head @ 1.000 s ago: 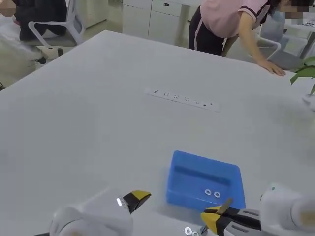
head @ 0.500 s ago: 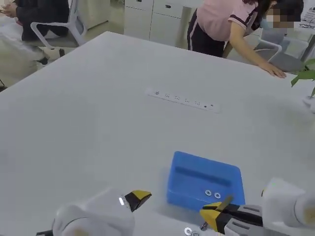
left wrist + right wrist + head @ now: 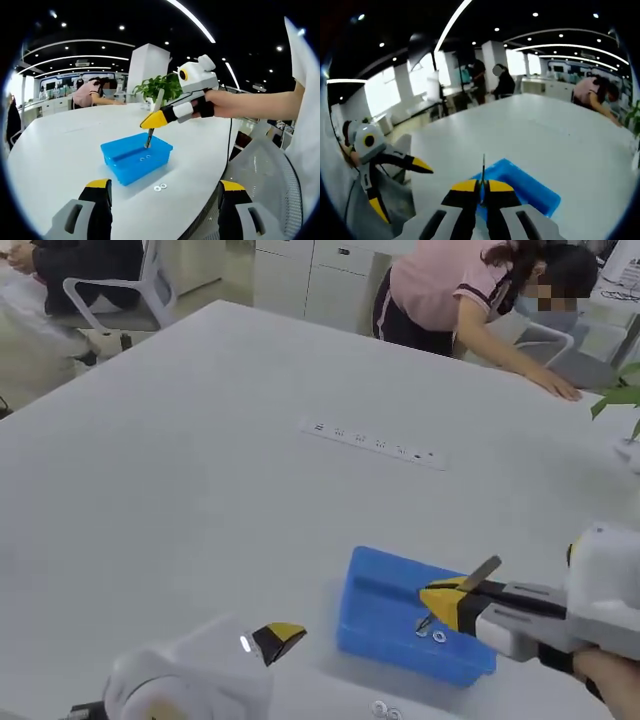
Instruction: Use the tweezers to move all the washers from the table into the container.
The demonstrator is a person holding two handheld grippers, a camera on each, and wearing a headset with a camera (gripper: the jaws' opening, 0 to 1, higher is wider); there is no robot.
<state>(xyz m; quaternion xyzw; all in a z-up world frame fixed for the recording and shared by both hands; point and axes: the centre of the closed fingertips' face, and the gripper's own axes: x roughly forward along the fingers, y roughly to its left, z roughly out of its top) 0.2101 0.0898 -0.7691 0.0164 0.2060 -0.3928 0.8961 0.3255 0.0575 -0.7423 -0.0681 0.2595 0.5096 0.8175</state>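
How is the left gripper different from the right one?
The right gripper is shut on the tweezers; the left gripper is open and holds nothing. The right gripper is over the container, with the tweezers dipping into it; the left gripper sits lower, beside the container. Both have yellow tips and white bodies.

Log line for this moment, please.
right hand-held gripper: shut on metal tweezers, tips inside blue plastic container | left hand-held gripper: open | metal washers: two in container, two on white table
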